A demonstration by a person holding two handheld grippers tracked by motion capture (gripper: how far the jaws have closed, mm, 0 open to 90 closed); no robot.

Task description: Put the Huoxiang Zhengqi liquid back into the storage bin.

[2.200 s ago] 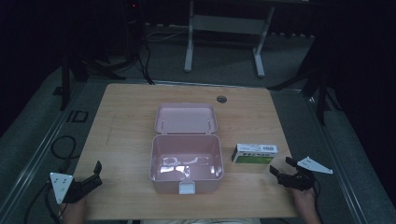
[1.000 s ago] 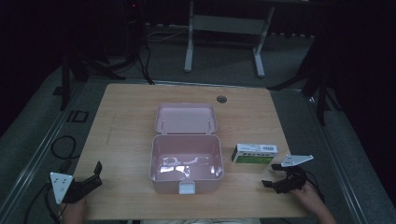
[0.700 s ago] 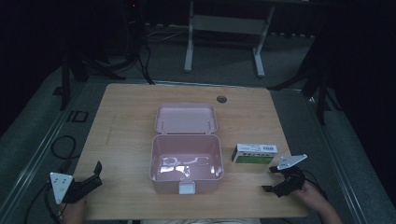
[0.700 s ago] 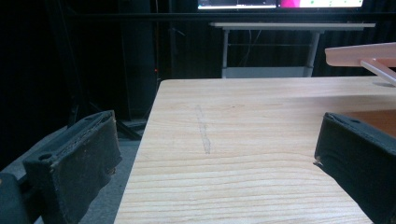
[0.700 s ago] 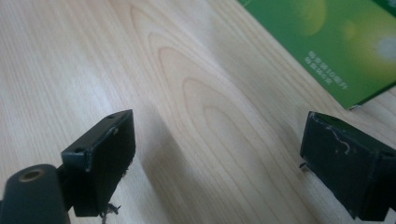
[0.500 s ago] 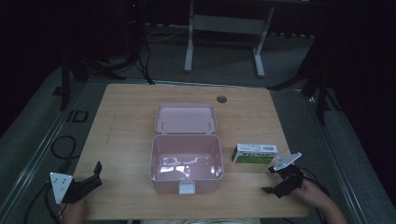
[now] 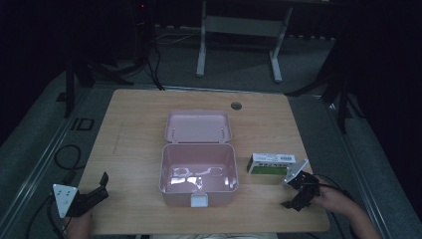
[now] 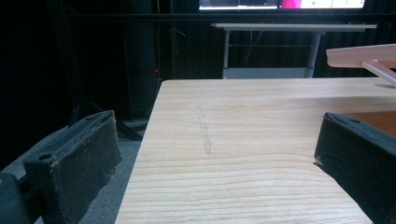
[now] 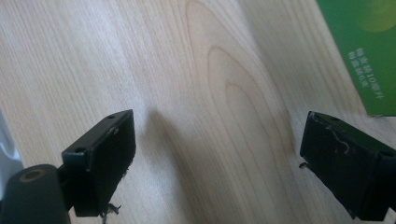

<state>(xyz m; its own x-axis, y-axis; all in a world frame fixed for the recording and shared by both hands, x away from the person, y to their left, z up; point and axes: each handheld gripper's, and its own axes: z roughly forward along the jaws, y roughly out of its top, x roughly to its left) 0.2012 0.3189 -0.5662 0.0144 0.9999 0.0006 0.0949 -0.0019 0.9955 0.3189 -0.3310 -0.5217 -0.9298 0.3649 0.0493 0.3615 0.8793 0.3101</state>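
An open pink plastic box (image 7: 198,174) sits mid-table with its lid (image 7: 198,126) laid back; its inside looks bare and glossy. A small green and white carton (image 7: 271,164) lies flat just right of it. My right gripper (image 7: 292,193) hovers just in front of the carton, jaws open and tipped down at the wood. In the right gripper view the right gripper (image 9: 224,172) has nothing between its jaws, with the carton (image 9: 369,51) at the top right. My left gripper (image 7: 101,188) rests open at the table's front left corner. In its own view the left gripper (image 8: 215,172) faces bare wood.
The wooden table (image 7: 134,144) has a round cable hole (image 7: 236,105) near its far edge. The pink lid's edge (image 8: 364,55) juts in at the right of the left gripper view. A white desk frame (image 7: 239,30) stands on the floor beyond. Cables trail at the left.
My right gripper has swung left from the table's right edge towards the carton and tipped its jaws downward. The left gripper, the box and the carton have stayed put.
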